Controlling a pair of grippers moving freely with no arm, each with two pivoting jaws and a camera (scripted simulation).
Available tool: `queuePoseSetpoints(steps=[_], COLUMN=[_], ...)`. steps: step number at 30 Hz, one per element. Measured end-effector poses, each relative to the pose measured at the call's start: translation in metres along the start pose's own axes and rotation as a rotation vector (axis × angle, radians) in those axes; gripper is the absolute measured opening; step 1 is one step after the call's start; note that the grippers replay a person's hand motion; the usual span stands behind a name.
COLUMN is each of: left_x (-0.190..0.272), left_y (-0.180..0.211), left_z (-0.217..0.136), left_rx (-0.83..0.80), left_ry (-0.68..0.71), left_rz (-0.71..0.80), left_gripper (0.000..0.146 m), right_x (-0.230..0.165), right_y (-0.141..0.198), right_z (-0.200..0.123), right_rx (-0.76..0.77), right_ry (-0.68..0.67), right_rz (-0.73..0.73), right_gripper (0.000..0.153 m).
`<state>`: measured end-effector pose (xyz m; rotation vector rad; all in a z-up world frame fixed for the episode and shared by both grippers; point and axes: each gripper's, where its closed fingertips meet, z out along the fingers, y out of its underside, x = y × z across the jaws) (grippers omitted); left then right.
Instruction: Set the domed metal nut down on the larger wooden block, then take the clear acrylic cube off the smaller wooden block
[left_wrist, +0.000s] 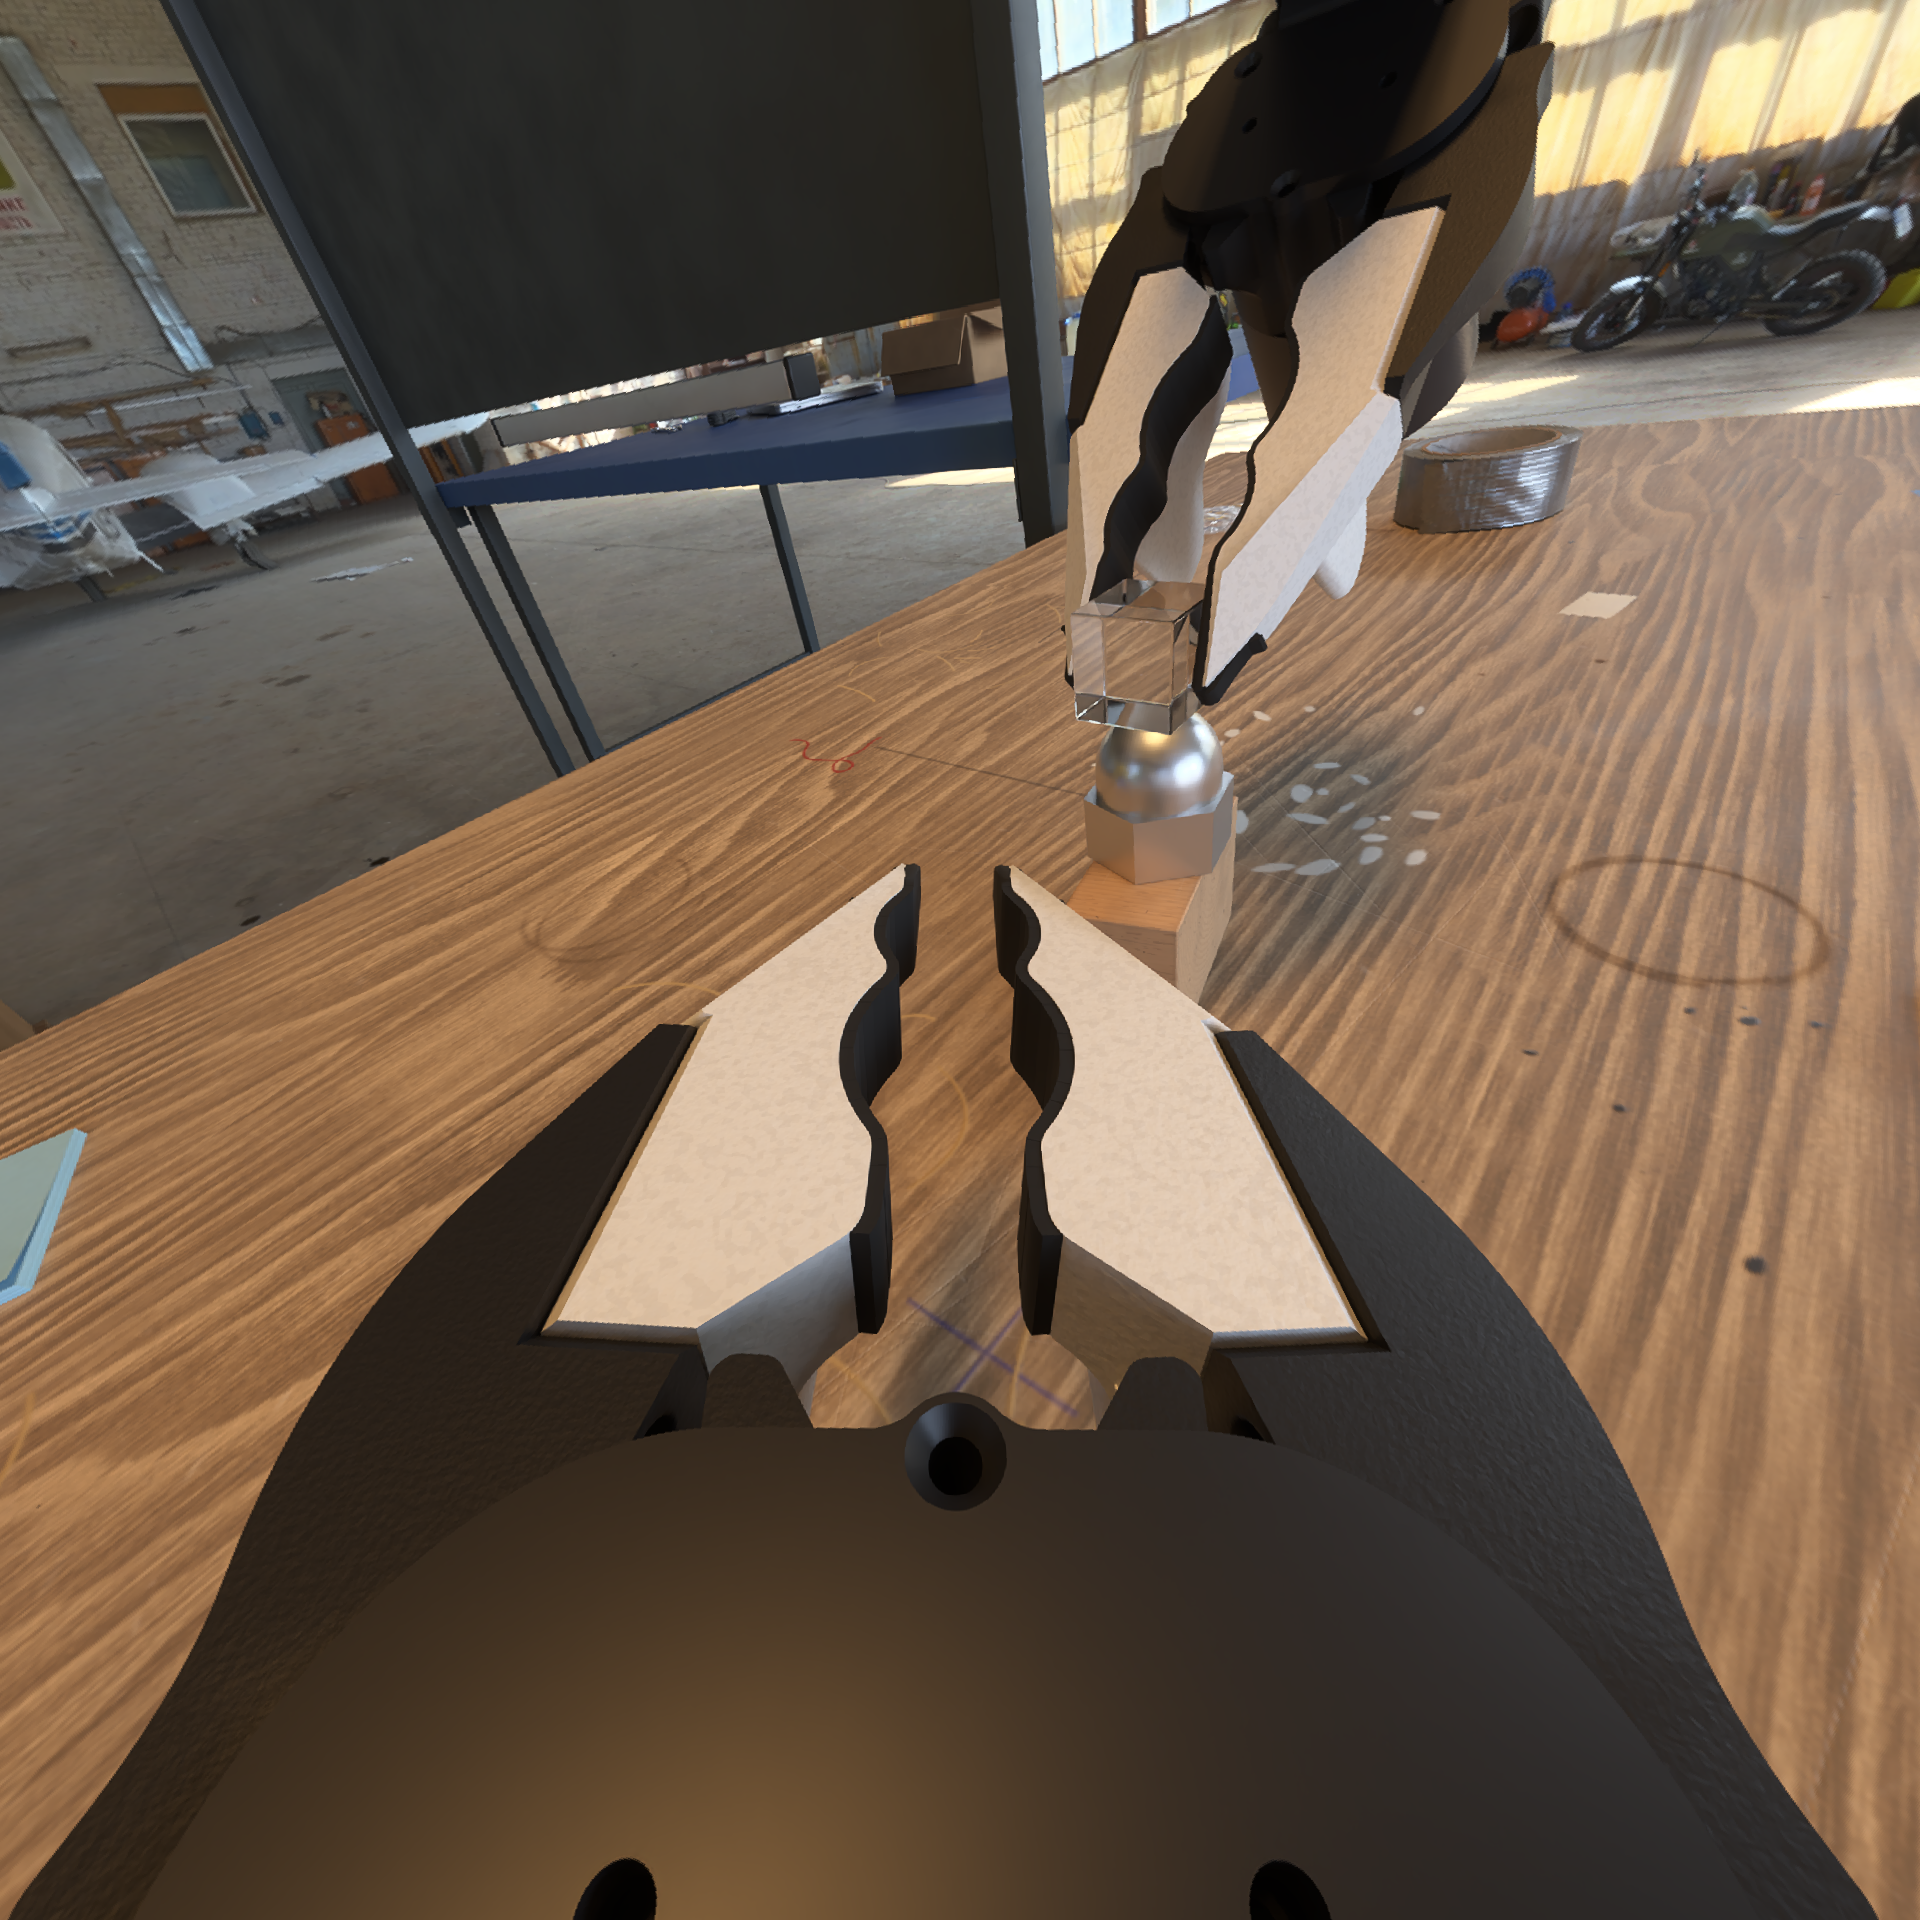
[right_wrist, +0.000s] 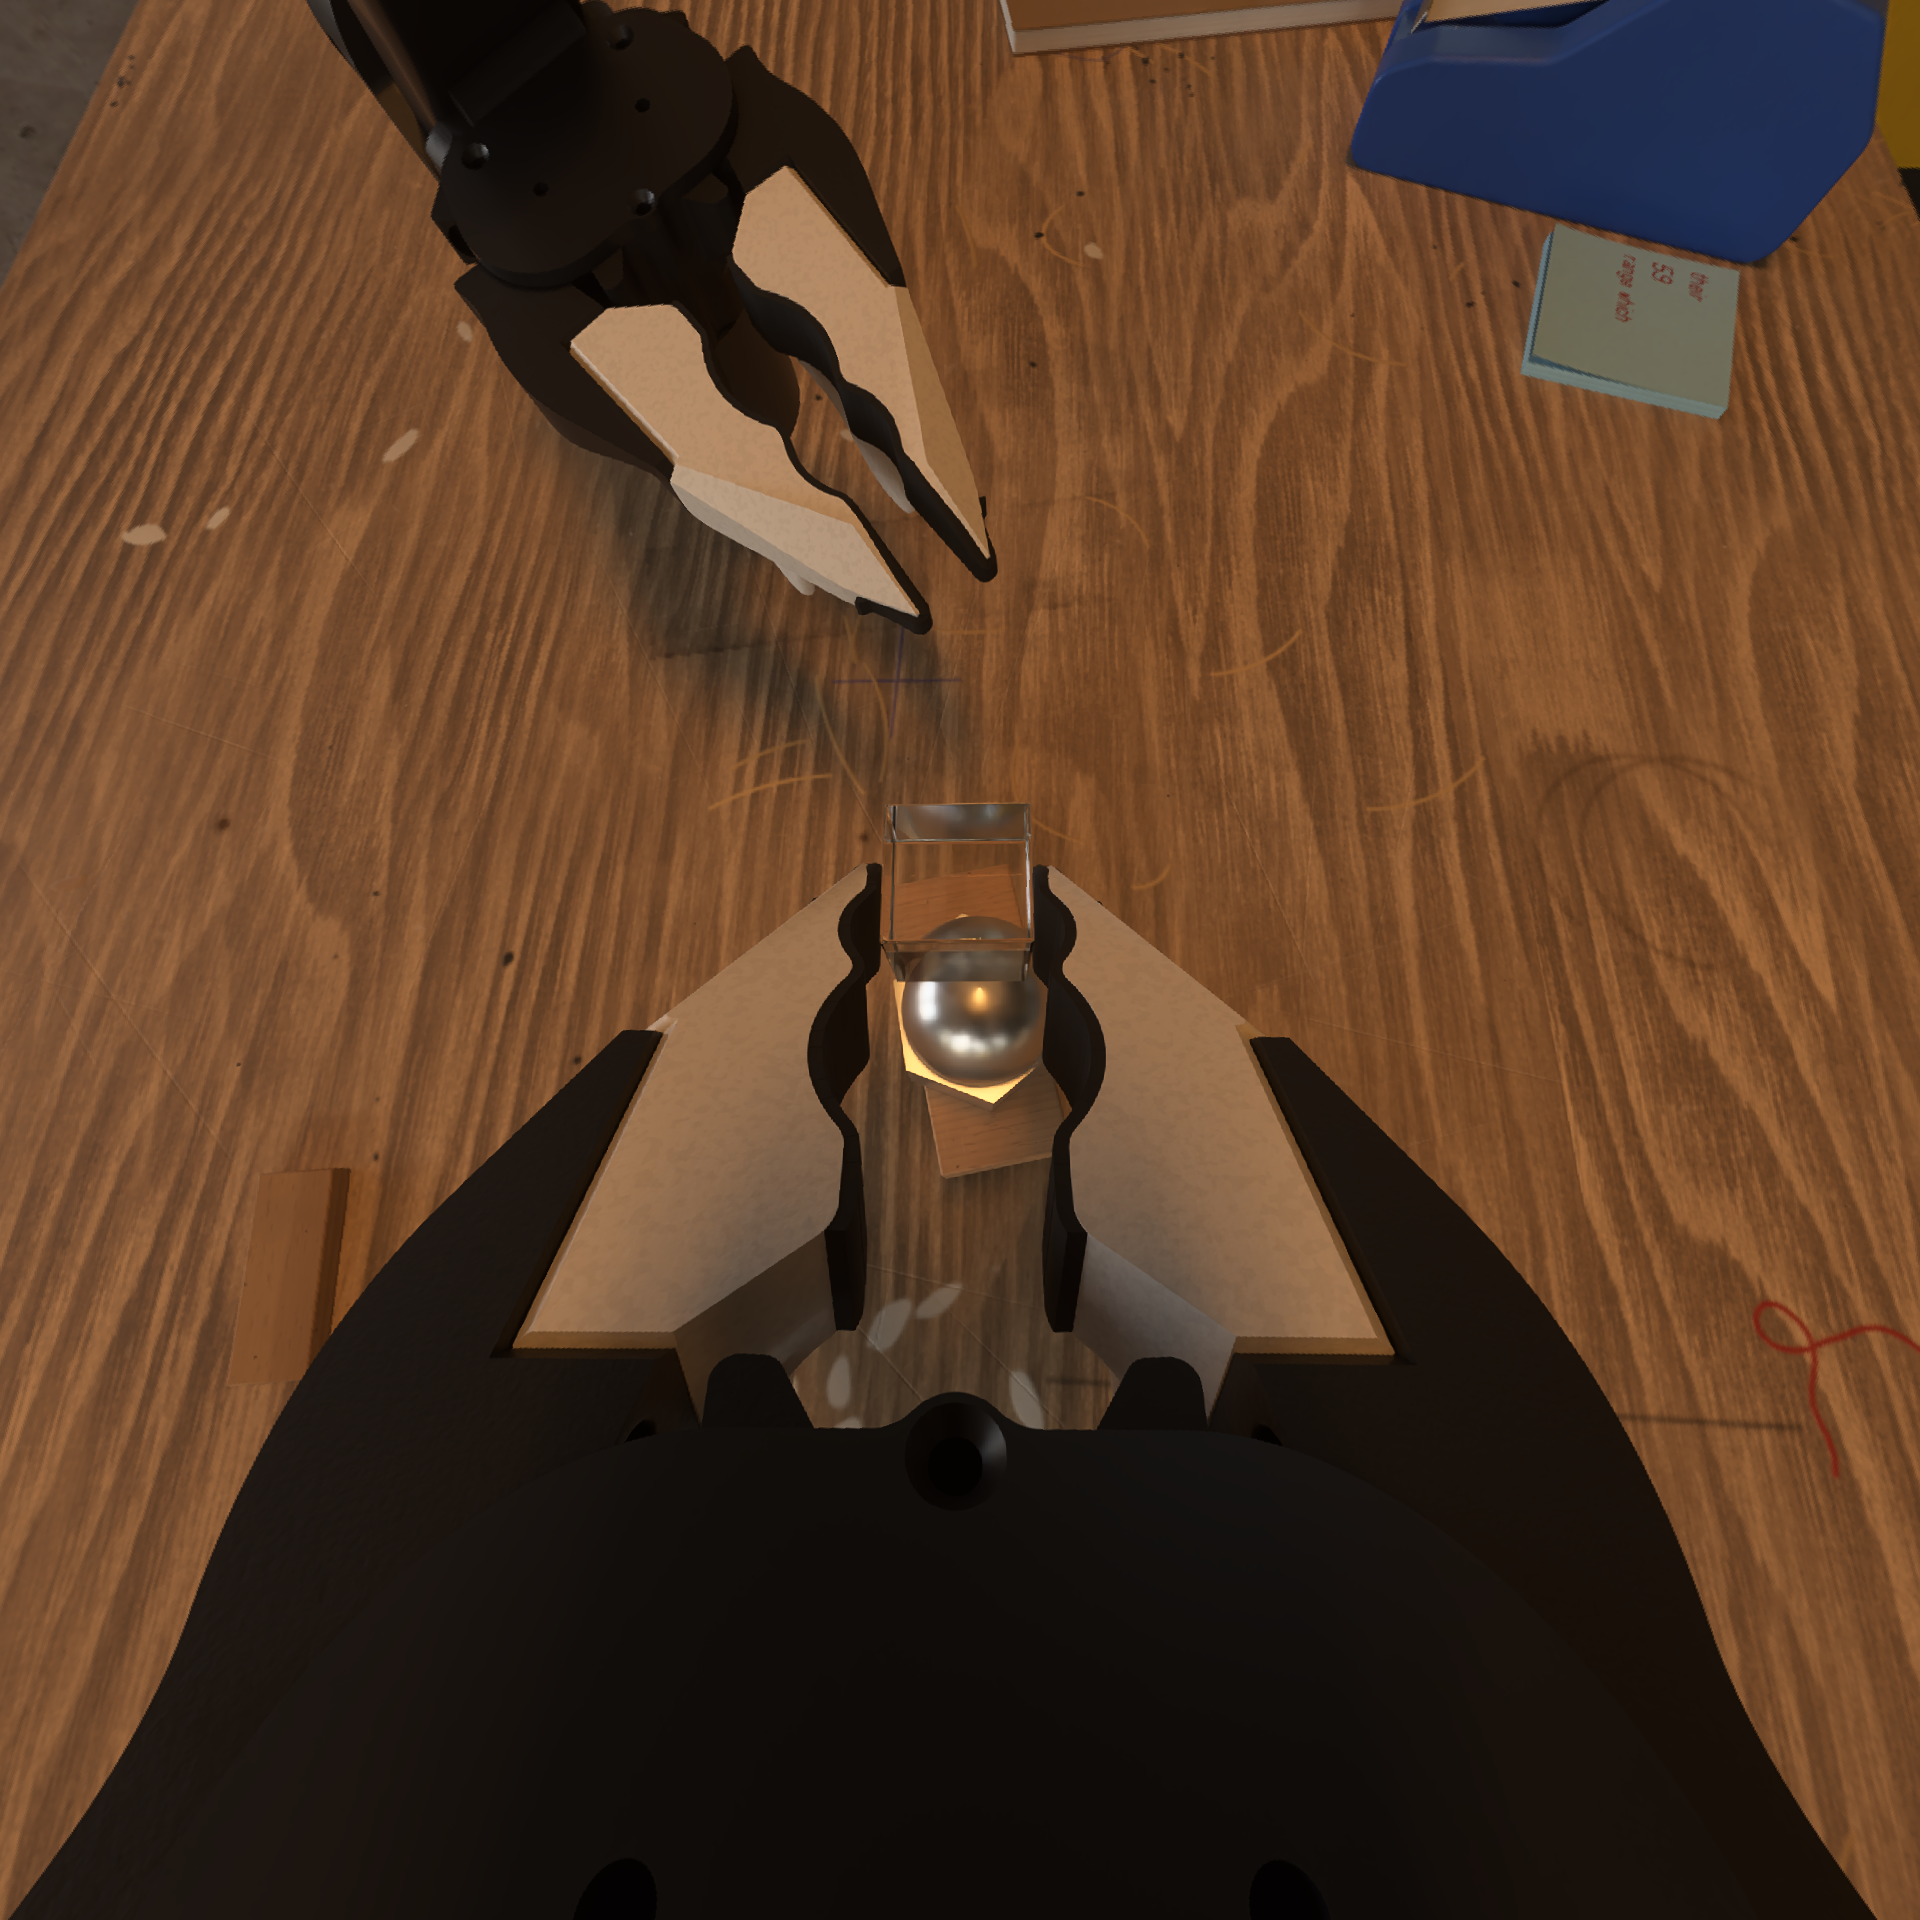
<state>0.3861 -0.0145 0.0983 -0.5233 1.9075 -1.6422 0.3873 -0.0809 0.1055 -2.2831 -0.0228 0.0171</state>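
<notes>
My right gripper (right_wrist: 956, 878) is shut on the clear acrylic cube (right_wrist: 961, 883) and holds it at its fingertips. The cube is right above the domed metal nut (right_wrist: 971, 1023), touching or nearly touching the dome. The nut stands upright on a wooden block (right_wrist: 987, 1132). The left wrist view shows the same stack: right gripper (left_wrist: 1143, 655), cube (left_wrist: 1132, 649), nut (left_wrist: 1158, 800), block (left_wrist: 1153, 925). My left gripper (left_wrist: 954, 878) is open by a narrow gap and empty, low over the table just left of the block. It also shows in the right wrist view (right_wrist: 951, 594). A second wooden block (right_wrist: 291, 1273) lies flat, partly hidden by my right gripper.
A roll of grey tape (left_wrist: 1486, 478) sits beyond the stack. A blue object (right_wrist: 1621, 125), a light blue notepad (right_wrist: 1631, 322) and a box edge (right_wrist: 1195, 21) lie on the far side from my right gripper. The table edge (left_wrist: 623, 748) runs to the left of the stack.
</notes>
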Motion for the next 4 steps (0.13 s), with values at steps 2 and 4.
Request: queuePoseSetpoints(steps=[2,4], left_x=[-0.0001,-0.0003], left_y=[0.0001,0.0001], left_z=[0.0001,0.0001], left_rx=[-0.001,-0.001], left_ry=[0.000,0.001], left_rz=[0.000,-0.003], left_gripper=[0.014,0.014], right_x=[0.0000,0.0000], right_y=[0.0001,0.0003], right_z=[0.0000,0.0001], right_rx=[0.000,-0.001], right_ry=[0.000,-0.001], right_rz=[0.001,-0.001], right_gripper=[0.028,0.028])
